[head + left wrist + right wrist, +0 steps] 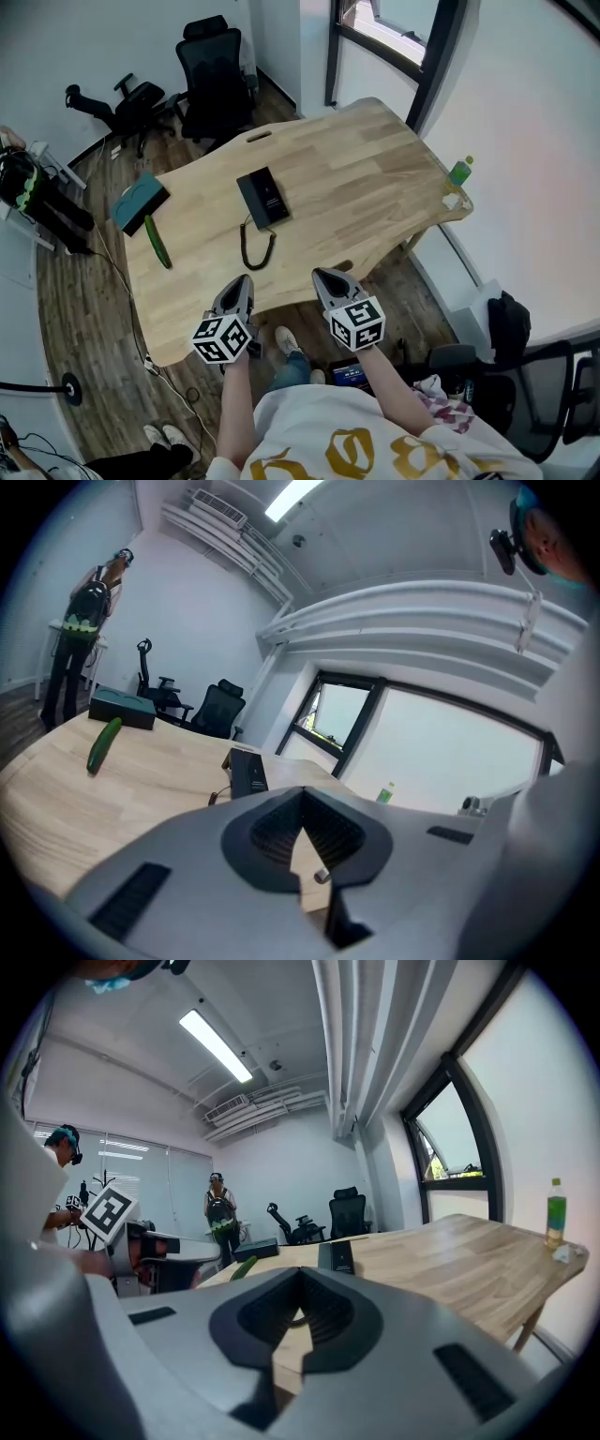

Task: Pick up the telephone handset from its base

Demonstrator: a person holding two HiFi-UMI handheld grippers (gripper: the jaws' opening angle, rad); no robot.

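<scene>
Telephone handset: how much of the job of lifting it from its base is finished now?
Done: nothing visible; the telephone lies whole and untouched on the table. In hand: the left claw and the right claw, both shut and empty, hover at the near table edge, short of it. Left: reach, open, grip, lift.

On the table (375, 178), the telephone (263, 198) was too small in the head view to tell the handset from its base. In the left gripper view, the left gripper (302, 793) hid the telephone's near end. In the right gripper view, the right gripper (302, 1275) covered the near tip of the cucumber (244, 1267). The label of the bottle (459, 172) at the table's far right corner was too small to read. The chair (553, 394) right of the table was cut by the picture's edge.
</scene>
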